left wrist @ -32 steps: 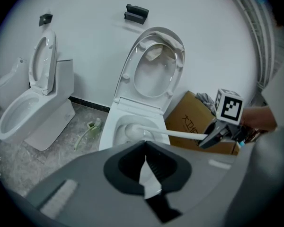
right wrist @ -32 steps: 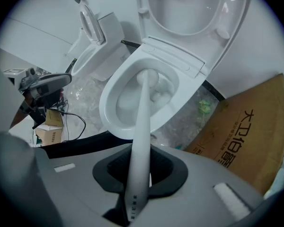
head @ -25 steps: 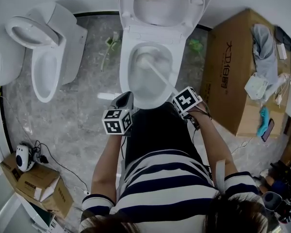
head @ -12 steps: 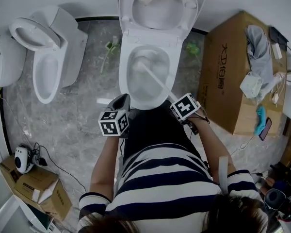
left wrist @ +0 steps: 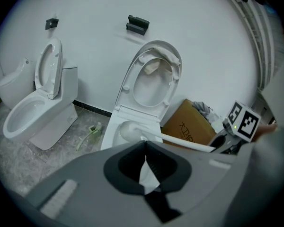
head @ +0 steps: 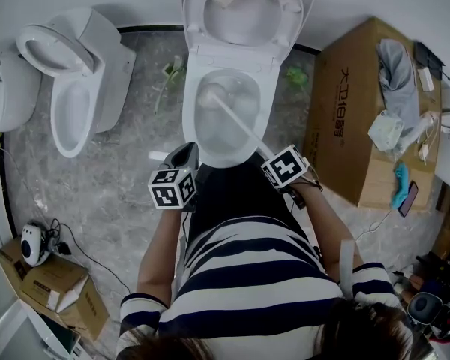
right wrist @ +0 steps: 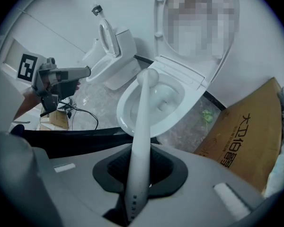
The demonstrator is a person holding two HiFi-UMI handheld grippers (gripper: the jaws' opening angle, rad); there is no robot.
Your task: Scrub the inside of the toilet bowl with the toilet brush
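Over the last second the toilet brush [head: 208, 93] swept its head from near the middle of the toilet bowl [head: 274, 88] out to the bowl's rear left wall, close under the rim. Its handle leaned further across the bowl. The right gripper [head: 272, 158], clamped on the handle, drew back a little from the bowl's front edge.

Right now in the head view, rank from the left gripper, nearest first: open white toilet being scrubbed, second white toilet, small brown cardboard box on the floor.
1. Open white toilet being scrubbed: just ahead of the left gripper.
2. Second white toilet: off to its left.
3. Small brown cardboard box: bottom-left corner of the view.
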